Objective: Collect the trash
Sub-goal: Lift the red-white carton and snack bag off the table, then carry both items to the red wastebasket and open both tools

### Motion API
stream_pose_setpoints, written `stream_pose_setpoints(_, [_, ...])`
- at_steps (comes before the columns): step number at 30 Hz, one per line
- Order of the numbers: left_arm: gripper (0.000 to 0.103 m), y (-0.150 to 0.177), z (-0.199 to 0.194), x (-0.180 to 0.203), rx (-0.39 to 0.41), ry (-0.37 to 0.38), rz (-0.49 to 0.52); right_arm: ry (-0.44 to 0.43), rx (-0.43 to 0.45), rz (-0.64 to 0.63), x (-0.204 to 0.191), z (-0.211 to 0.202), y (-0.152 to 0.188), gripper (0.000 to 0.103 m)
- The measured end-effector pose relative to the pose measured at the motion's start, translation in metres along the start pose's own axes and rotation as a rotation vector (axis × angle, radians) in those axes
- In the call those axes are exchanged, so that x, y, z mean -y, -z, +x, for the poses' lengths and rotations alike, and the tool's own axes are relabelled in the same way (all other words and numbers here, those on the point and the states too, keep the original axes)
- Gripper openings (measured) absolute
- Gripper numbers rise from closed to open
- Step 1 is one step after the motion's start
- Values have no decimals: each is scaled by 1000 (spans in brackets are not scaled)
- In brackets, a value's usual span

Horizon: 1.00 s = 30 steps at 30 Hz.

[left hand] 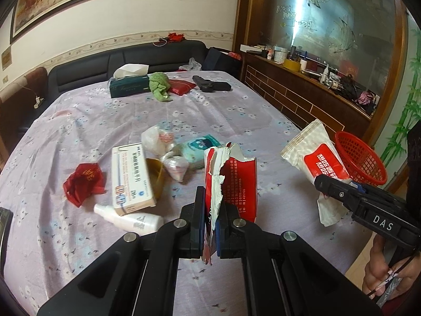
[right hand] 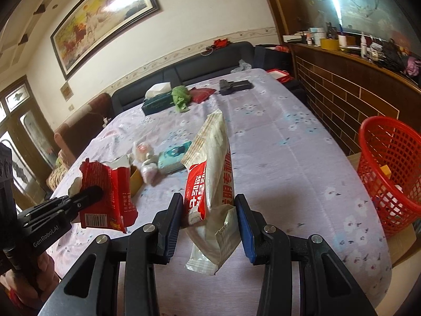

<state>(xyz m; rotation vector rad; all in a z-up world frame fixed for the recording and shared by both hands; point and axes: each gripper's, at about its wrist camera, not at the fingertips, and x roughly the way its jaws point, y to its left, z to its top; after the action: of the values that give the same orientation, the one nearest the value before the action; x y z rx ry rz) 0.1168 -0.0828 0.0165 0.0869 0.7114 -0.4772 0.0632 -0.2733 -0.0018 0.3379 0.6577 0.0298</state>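
Note:
My left gripper (left hand: 211, 210) is shut on a torn red carton (left hand: 231, 181) and holds it upright above the near table edge; the carton (right hand: 105, 197) also hangs at the left of the right wrist view. My right gripper (right hand: 210, 221) is shut on a white-and-red snack wrapper (right hand: 210, 184), lifted off the table, and the wrapper (left hand: 313, 152) stands in front of a red mesh basket (left hand: 360, 158). The basket (right hand: 386, 173) stands beside the table's right edge with a few items inside. Still on the table lie a crumpled red wrapper (left hand: 84, 181), a medicine box (left hand: 130, 179), a white spray bottle (left hand: 131, 218) and small plastic bags (left hand: 163, 142).
A teal pack (left hand: 200, 147) and a yellow ring (left hand: 155, 173) sit among the litter. At the far end lie a tissue box (left hand: 129, 84), a green cloth (left hand: 159, 84), a red pouch (left hand: 181, 85) and a black pistol-shaped object (left hand: 210, 85). A dark sofa (left hand: 131, 55) stands behind, a cluttered wooden counter (left hand: 315, 79) to the right.

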Motion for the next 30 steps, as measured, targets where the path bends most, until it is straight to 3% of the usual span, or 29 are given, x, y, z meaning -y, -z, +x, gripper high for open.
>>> stream_pose_setpoints(14, [5,-23,13,54,-22,112,70,58,63,116,60,-31,-7,43])
stream_pose_setpoints(25, [5,-55,32,156,-50,288,180,205,207,304,162,-99,-18,44])
stream_pose_setpoints(30, [5,-69,41,204,-46,334,221,266,267,362,200,-128,-23,44])
